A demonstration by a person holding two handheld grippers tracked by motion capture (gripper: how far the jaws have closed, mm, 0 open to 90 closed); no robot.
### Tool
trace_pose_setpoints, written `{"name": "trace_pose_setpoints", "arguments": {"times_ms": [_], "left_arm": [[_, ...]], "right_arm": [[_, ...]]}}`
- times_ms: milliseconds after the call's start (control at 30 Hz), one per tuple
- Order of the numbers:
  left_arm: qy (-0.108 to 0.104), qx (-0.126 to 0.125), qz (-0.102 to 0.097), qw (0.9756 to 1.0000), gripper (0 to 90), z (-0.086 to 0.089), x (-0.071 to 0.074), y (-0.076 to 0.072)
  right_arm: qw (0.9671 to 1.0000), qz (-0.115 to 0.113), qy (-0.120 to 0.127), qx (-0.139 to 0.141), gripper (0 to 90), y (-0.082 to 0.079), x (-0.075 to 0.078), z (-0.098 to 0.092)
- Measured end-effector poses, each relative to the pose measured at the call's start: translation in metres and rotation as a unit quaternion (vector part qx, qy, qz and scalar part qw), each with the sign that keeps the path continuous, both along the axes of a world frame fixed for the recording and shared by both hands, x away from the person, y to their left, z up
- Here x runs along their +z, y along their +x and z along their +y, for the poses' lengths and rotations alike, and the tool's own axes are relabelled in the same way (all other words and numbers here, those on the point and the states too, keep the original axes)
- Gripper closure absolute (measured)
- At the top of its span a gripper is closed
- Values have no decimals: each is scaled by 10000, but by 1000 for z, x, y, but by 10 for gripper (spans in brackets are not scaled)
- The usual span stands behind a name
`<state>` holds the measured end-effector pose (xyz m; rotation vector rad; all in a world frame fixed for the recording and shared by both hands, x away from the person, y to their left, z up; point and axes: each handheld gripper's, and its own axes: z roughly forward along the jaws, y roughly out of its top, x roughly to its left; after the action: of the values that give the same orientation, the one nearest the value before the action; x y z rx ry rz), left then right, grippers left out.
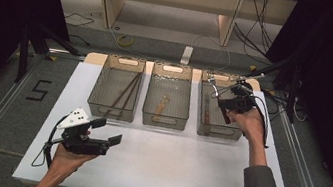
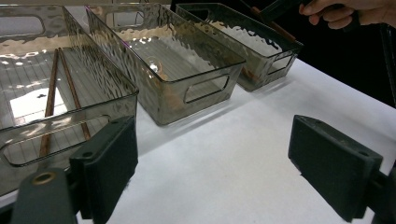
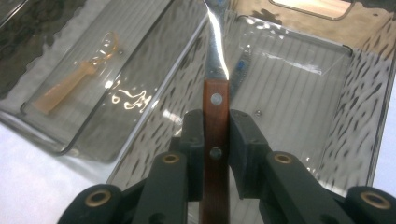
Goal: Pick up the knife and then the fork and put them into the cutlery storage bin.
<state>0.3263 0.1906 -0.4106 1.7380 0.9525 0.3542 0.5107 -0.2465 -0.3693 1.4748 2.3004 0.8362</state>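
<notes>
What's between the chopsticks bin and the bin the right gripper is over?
A third bin holding an orange spoon, seen in the high view between the chopsticks bin and the right-hand bin.

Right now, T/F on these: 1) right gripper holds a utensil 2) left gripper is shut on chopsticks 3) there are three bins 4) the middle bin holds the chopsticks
1) True. The right gripper is shut on a wooden-handled utensil above the right bin.
2) False. The left gripper is open, holding nothing, over the table.
3) True. They stand in a row.
4) False. The chopsticks lie in the left bin; the middle bin holds an orange spoon.
</notes>
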Motion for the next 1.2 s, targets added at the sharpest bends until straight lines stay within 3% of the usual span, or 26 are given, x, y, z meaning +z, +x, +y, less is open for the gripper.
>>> {"name": "trace_pose_setpoints", "arguments": {"times_ms": [333,800,833,900,1000,1200], "left_arm": [[6,-7,-27,10000,153,-1,1,0],[-1,11,-6,10000,152,0,1,0],[-2,9,-4,10000,152,0,1,0],[2,6,15,10000,152,0,1,-1],[-24,10,18,10000,152,1,1,-1],[-20,3,19,10000,152,0,1,-1]], "right_arm": [[9996,84,-54,-260,772,9,-8,-2],[9992,326,-54,-217,760,17,-20,5],[9993,335,-22,-191,746,18,-20,5],[9991,363,98,-175,628,19,-19,4],[9992,320,250,-24,553,18,-15,4],[9993,186,311,119,481,8,-7,4]]}}
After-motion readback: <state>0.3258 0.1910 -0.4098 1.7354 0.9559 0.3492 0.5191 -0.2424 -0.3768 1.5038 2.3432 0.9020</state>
